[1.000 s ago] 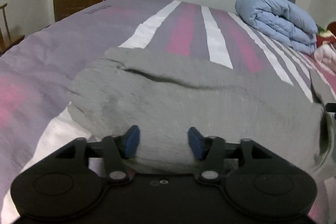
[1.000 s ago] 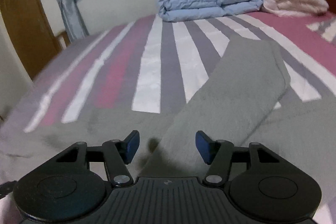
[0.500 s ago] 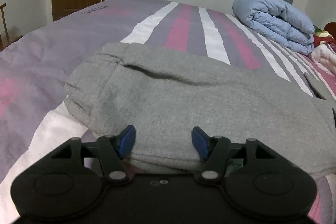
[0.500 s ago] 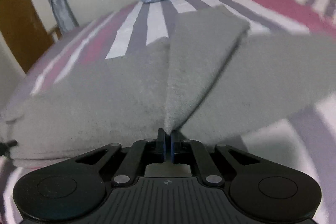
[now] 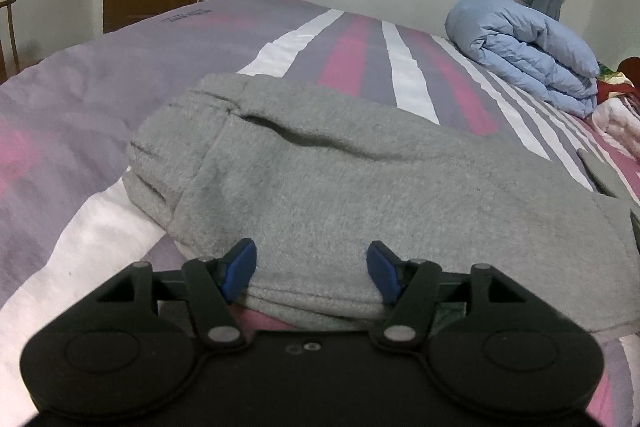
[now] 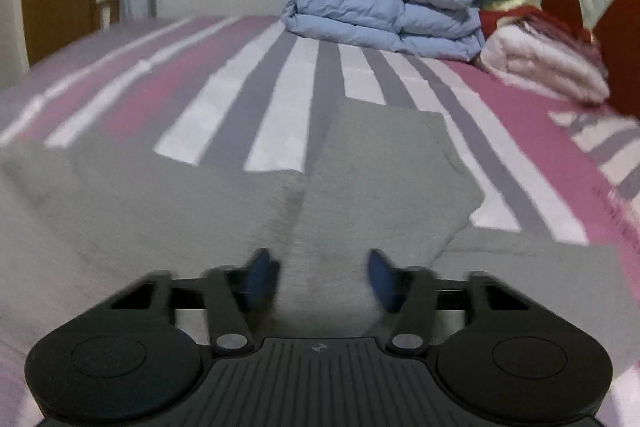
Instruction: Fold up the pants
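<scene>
Grey pants (image 5: 360, 187) are lying flat on the striped bed (image 5: 80, 99), one leg (image 6: 384, 179) folded over. Left claw (image 5: 312, 269) is released, fingers spread over the near hem, and the right claw (image 6: 318, 277) is released too, low over the folded leg. Blue duvet (image 6: 384, 7) sits at the bed's far edge.
</scene>
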